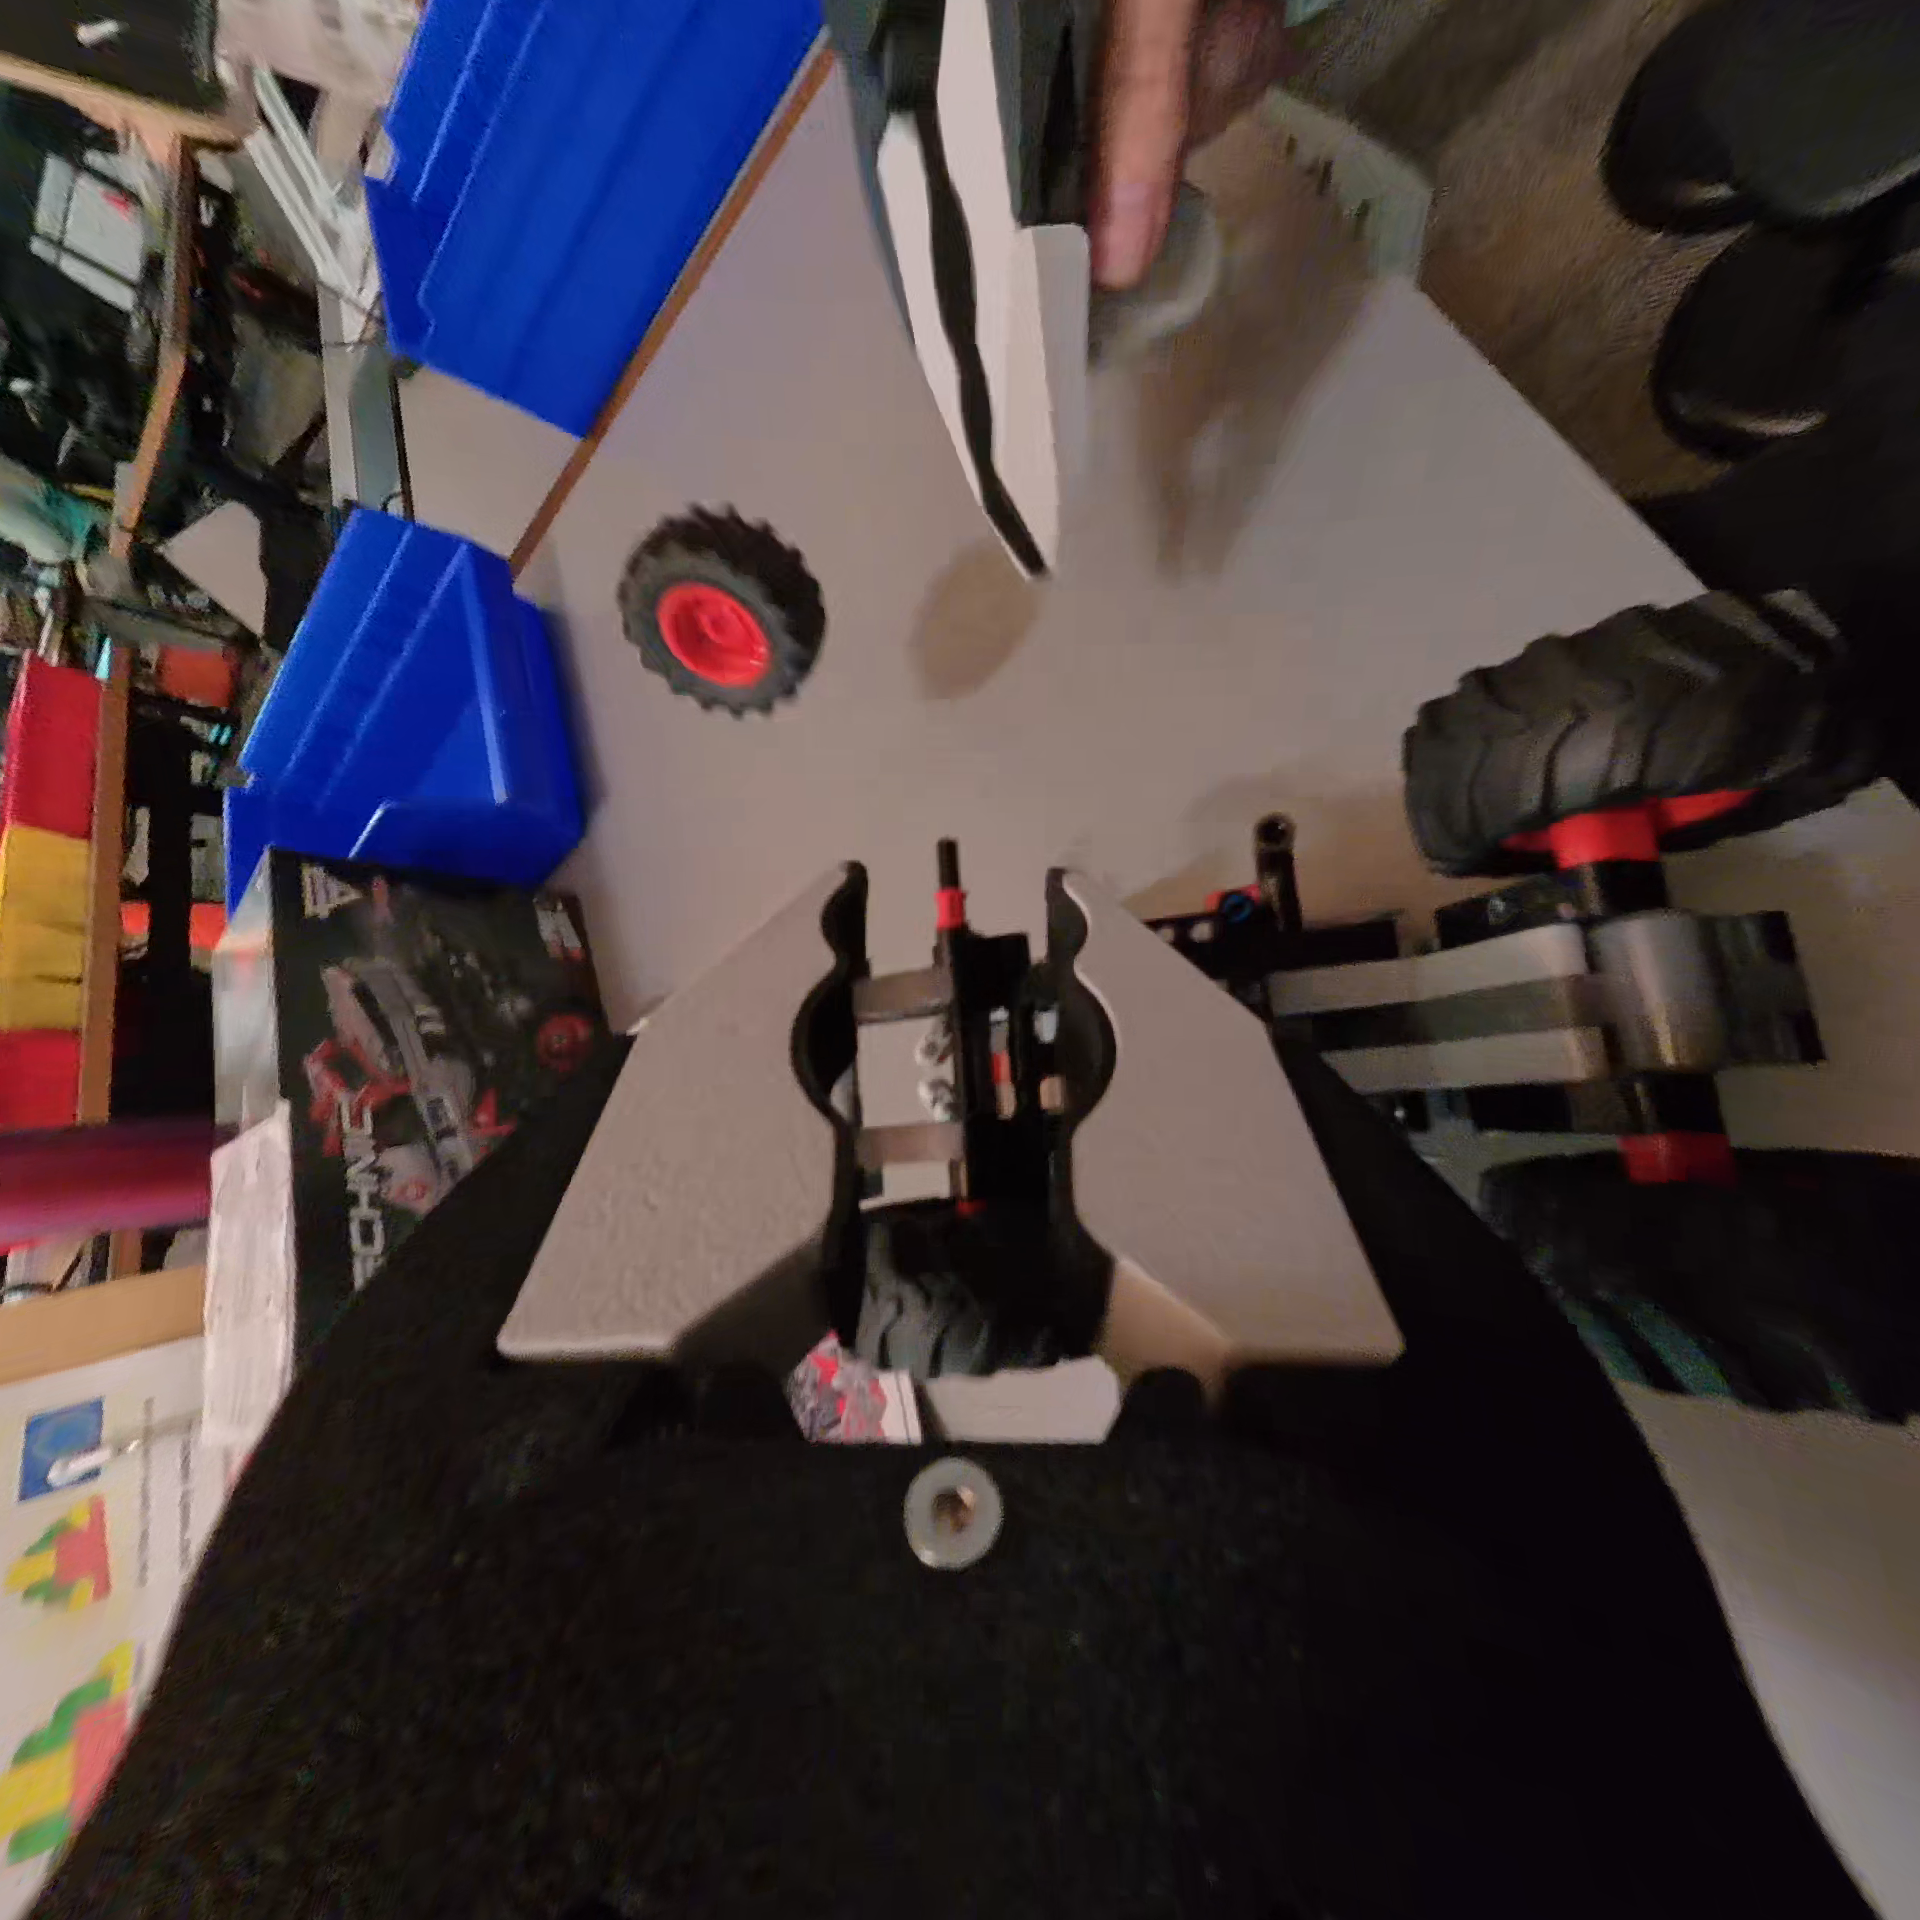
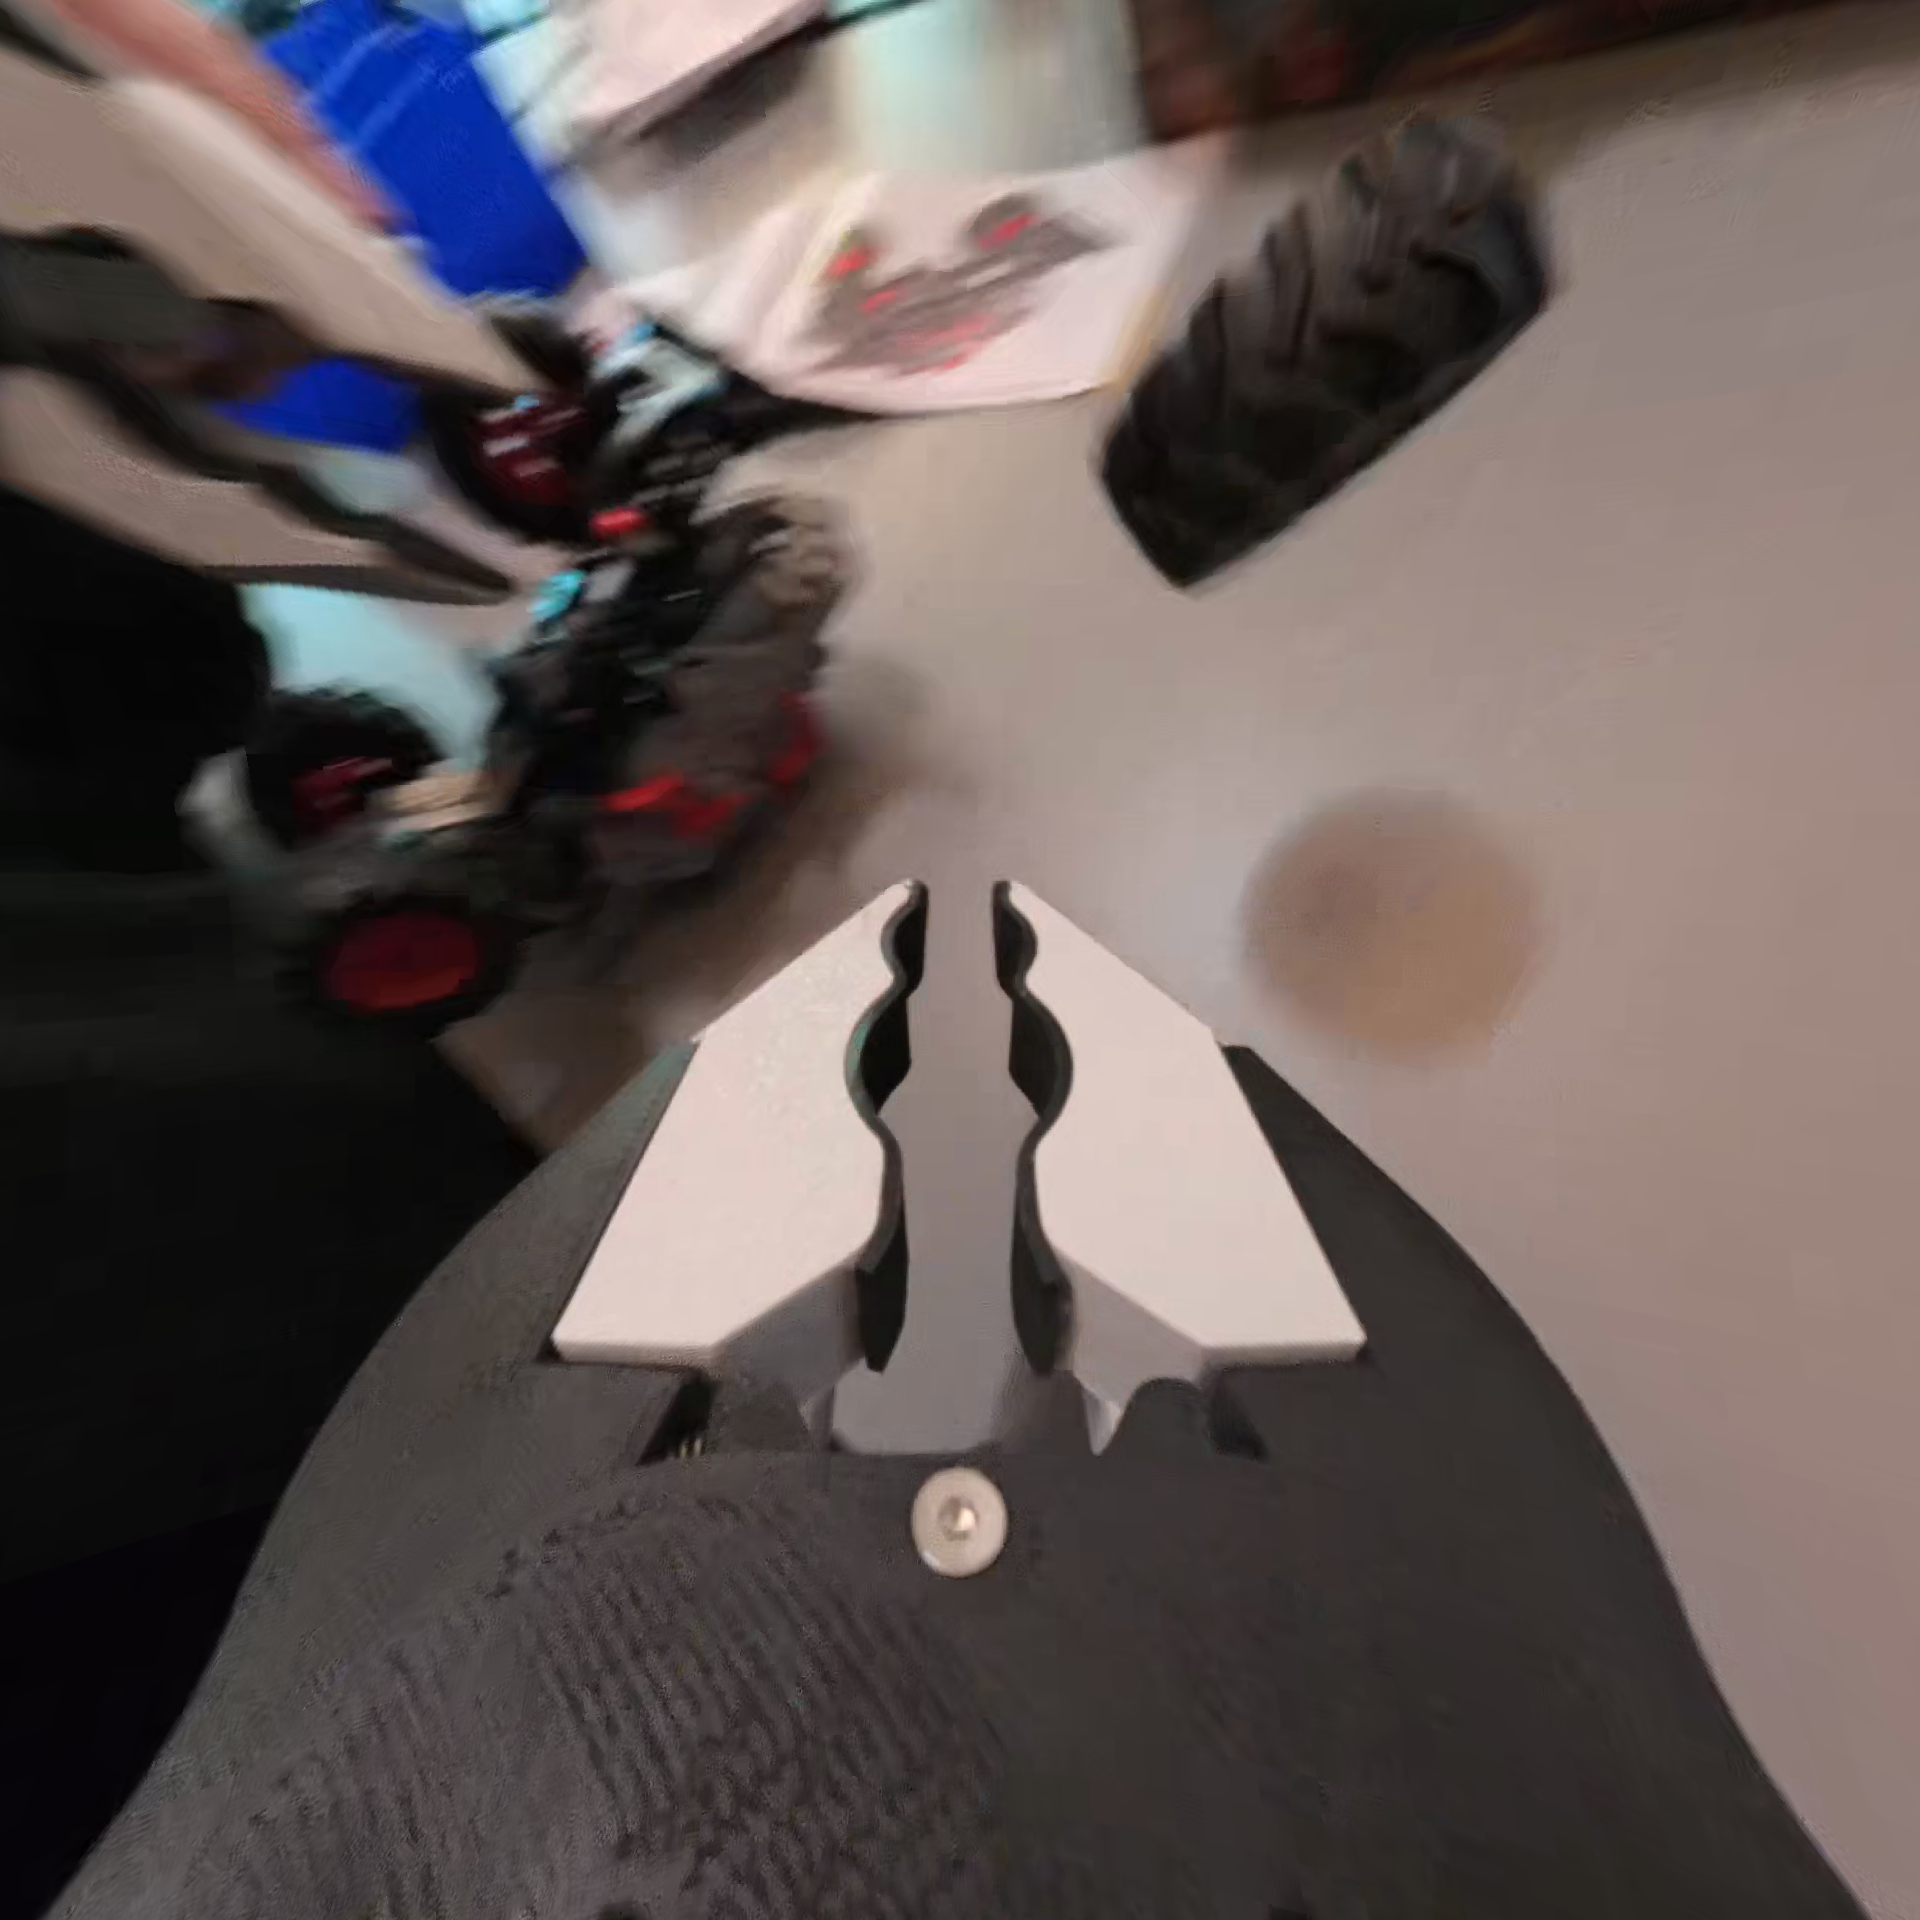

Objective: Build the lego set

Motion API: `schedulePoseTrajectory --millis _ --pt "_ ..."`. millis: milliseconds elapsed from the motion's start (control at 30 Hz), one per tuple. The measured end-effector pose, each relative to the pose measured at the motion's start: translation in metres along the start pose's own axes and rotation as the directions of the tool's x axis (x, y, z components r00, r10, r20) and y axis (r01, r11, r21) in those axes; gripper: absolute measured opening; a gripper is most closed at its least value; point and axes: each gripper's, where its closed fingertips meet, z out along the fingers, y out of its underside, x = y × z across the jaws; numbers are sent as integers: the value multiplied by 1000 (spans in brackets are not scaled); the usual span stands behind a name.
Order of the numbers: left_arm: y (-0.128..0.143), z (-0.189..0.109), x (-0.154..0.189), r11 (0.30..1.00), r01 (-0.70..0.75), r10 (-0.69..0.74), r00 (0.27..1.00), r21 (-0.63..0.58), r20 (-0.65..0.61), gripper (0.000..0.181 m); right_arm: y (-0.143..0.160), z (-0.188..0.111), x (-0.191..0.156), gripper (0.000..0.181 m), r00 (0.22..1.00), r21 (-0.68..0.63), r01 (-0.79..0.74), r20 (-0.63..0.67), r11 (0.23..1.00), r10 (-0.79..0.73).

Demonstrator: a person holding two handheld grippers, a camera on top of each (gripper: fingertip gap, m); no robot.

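My left gripper (image 1: 956, 878) is shut on the lego vehicle chassis (image 1: 977, 1039). Its pads press on the chassis's grey and black beams, and a black axle with a red bush (image 1: 948, 906) sticks out between the fingertips. A big black tyre on a red hub (image 1: 1600, 717) is mounted at the right of the chassis. A loose wheel with a red hub (image 1: 720, 613) lies on the table beyond it. My right gripper (image 2: 958, 888) is open by a narrow gap and empty above the table. The blurred vehicle (image 2: 623, 675) sits to its left and the loose tyre (image 2: 1320, 384) lies ahead to the right.
Two blue bins (image 1: 582, 187) (image 1: 416, 717) and the set's box (image 1: 436, 1029) stand at the left of the white table (image 1: 790, 416). A booklet (image 2: 935, 291) lies at the far side. A brown stain (image 2: 1392, 925) marks the table. The right gripper (image 1: 977, 312), held by a hand, shows at the top of the left wrist view. About 11 cm separates my left fingertips from my right.
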Motion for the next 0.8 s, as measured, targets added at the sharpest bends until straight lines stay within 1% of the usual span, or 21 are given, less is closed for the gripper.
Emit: schedulePoseTrajectory --millis 33,67,100,133,167,200,233,267,300,333,367,400,433,467,500,533,600,633,700,733,800 --pt "0 -4 -4 1000 6 -6 1000 4 14 30 -3 -7 20 23 997 43 -14 -81 999 17" --pt "-2 -8 -8 1000 12 -13 1000 15 25 29 -7 -13 37 27 990 81 -39 -132 996 49" --pt "-5 -11 -12 1000 22 -22 999 22 32 29 -10 -17 52 39 982 106 -46 -177 993 64" --pt "-6 -13 -17 999 31 -32 999 22 42 29 -10 -21 69 52 971 85 -9 -237 996 29" --pt "-5 -14 -22 999 36 -37 998 15 57 29 -10 -31 94 61 941 13 65 -334 998 -57" --pt "-3 -16 -28 999 39 -39 997 1 73 29 -19 -47 125 78 876 -60 165 -451 984 -174" --pt "-1 -17 -32 999 41 -40 996 -13 86 29 -38 -57 149 96 819 -89 264 -505 960 -272" --pt "1 -19 -36 999 46 -43 995 -21 94 28 -56 -52 156 95 830 -78 341 -442 937 -339" --pt "2 -20 -38 998 53 -51 994 -20 97 28 -77 -44 160 95 850 -41 393 -365 919 -380" --pt "2 -21 -40 998 65 -63 994 -12 94 28 -98 -35 169 95 861 -3 414 -325 910 -392" --pt "2 -22 -41 997 82 -82 993 1 87 28 -102 -21 180 95 887 -35 390 -255 920 -385" --pt "2 -23 -41 995 103 -103 991 12 80 28 -86 -4 196 98 926 -170 307 -173 936 -335" --pt "3 -23 -42 992 122 -124 989 19 78 28 -62 8 214 97 952 -359 215 -131 908 -277" --pt "4 -25 -42 990 139 -140 987 17 82 28 -49 17 224 81 954 -468 199 -107 861 -279" --pt "8 -26 -43 988 152 -152 984 9 92 28 -72 29 225 55 923 -367 299 -125 881 -365" --pt "12 -29 -43 987 160 -159 982 -1 105 28 -81 36 224 47 905 -319 347 -131 882 -404" --pt "19 -34 -41 984 180 -178 977 -8 114 28 -74 48 213 29 913 -333 370 -42 867 -406" --pt "22 -35 -39 981 196 -194 975 -8 111 28 -69 54 210 31 910 -350 380 -25 856 -414" --pt "28 -36 -36 976 218 -216 971 -10 103 28 -73 59 211 35 889 -332 405 -75 852 -452" --pt "31 -37 -35 974 224 -222 970 -10 99 28 -72 60 209 29 890 -336 407 -65 850 -451" --pt "33 -36 -34 973 230 -229 970 -6 87 28 -72 61 207 27 882 -336 417 -74 844 -465"
